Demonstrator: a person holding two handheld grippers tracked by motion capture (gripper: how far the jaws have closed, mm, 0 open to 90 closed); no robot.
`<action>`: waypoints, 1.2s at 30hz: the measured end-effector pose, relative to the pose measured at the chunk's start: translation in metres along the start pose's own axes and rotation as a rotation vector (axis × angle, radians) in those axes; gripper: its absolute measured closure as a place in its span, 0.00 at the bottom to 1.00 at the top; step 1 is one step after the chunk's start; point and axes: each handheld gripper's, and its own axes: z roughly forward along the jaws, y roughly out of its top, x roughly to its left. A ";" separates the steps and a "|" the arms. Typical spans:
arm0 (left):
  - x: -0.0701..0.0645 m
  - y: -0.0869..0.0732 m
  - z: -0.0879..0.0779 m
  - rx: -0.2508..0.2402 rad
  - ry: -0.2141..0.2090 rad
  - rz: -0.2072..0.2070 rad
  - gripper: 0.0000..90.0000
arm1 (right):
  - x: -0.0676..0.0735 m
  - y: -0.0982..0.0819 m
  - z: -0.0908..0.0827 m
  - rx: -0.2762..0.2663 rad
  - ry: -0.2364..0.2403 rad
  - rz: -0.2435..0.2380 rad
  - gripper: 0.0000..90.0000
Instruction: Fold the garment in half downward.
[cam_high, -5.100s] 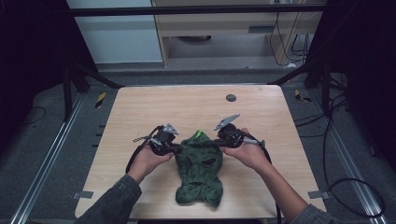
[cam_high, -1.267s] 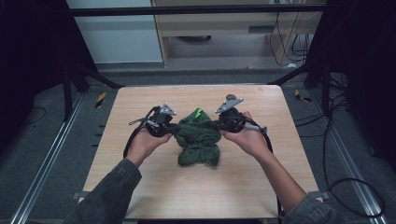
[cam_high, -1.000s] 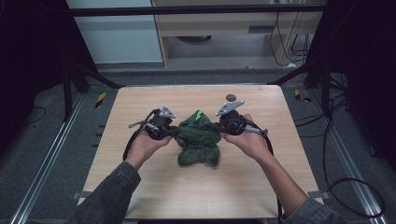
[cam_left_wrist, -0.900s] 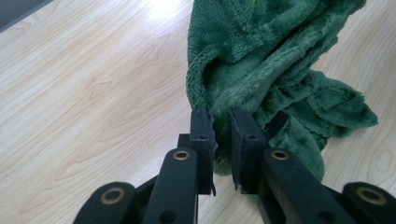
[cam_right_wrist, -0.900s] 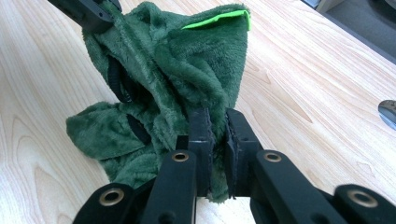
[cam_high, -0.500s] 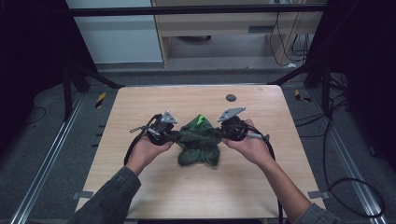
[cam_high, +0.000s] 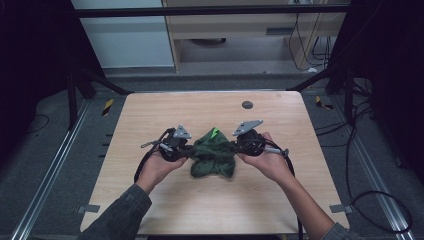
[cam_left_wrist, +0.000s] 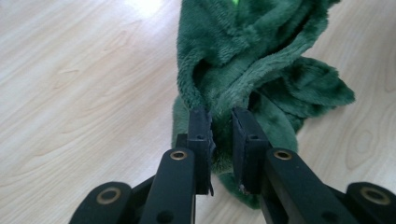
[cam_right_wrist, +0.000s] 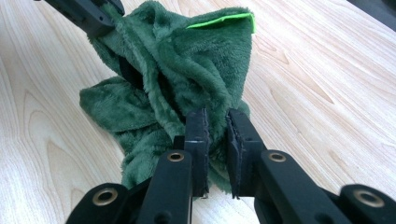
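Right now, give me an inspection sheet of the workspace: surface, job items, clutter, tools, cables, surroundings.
Surface: light wooden table, bare apart from the items below.
Job's things: one green plush cloth, bunched at the table's middle, with a bright green tag at its top.
Clutter: a small dark round disc on the table's far side.
Grippers: left tool pinches one side of the cloth, right tool the other; both have fabric between the jaws.
Cables: a black cable trails from the left tool, another from the right.
Surroundings: grey floor with loose cables at right, pale cabinet behind.
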 end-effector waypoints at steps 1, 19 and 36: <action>0.000 0.000 0.000 0.000 0.000 0.000 0.87 | 0.000 0.000 0.000 0.000 0.000 0.000 0.89; -0.008 -0.012 0.004 0.003 -0.013 -0.002 0.84 | 0.009 -0.011 0.003 0.016 0.017 -0.005 0.85; -0.018 -0.023 0.005 -0.008 -0.017 -0.004 0.81 | 0.021 -0.024 0.002 0.020 0.027 -0.011 0.77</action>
